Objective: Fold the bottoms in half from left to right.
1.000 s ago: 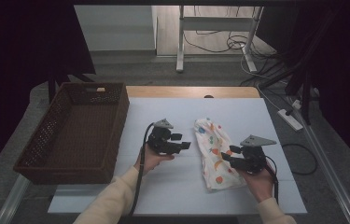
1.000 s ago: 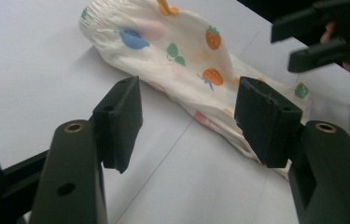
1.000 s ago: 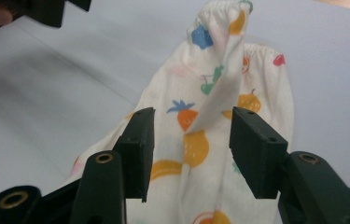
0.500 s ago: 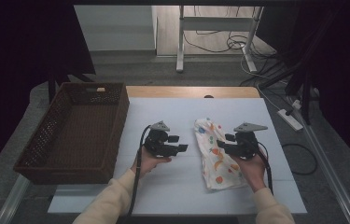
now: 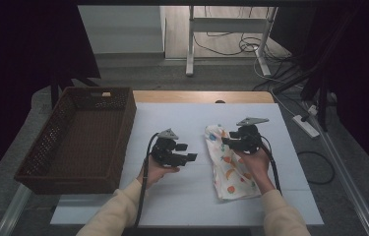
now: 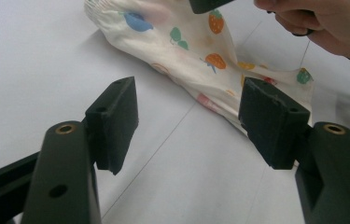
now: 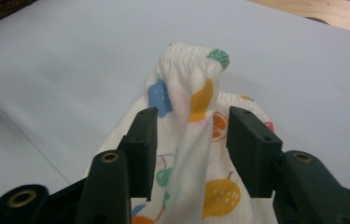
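Two grippers flank fruit-print cloth (image 5: 231,164), centre-right of frame, long axis top to bottom: right gripper (image 7: 191,140) nearer, jaws just closing astride raised fold (not pinching); left gripper (image 6: 189,119) apart, empty

A laboratory recording station: dark curtains (image 5: 19,44), floor cables (image 5: 231,46), and a white-covered table (image 5: 172,196) beneath the grippers.
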`<state>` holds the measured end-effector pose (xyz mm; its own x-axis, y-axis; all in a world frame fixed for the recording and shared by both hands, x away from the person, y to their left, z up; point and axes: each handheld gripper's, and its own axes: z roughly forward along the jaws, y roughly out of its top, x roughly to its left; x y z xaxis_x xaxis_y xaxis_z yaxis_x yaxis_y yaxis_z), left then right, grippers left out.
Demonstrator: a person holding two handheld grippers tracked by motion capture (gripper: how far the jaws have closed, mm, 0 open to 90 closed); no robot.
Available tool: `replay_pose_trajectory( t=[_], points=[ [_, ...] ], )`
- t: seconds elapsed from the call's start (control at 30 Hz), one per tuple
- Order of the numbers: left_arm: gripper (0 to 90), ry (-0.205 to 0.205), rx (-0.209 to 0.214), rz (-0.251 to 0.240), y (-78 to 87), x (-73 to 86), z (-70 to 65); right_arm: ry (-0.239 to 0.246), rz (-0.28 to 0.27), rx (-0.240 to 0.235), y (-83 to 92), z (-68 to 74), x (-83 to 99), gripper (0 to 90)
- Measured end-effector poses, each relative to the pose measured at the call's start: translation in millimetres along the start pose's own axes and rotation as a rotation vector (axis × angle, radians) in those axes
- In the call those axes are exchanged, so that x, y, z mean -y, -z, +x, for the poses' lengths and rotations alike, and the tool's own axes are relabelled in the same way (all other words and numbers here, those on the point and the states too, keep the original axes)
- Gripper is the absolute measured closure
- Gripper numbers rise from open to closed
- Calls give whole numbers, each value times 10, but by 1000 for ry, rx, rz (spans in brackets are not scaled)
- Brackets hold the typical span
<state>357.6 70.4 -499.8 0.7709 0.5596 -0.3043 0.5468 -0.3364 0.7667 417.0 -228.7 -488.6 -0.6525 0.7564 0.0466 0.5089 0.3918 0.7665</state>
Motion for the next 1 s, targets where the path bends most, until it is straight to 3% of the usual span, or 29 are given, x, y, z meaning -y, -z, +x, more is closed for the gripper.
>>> replay_pose_trajectory(
  t=[0.3,0.47,0.77,1.0],
  points=[
    [360,0,-3,1,6,8,2,-1,42,-13,-148,-72,-29,708],
    [361,1,-2,5,0,19,3,12,64,-27,-176,-100,-10,872],
    [360,0,-7,7,13,31,-13,20,39,11,-33,-172,-33,875],
    [360,3,-10,10,20,37,6,14,68,59,-42,-341,7,875]
  ],
)
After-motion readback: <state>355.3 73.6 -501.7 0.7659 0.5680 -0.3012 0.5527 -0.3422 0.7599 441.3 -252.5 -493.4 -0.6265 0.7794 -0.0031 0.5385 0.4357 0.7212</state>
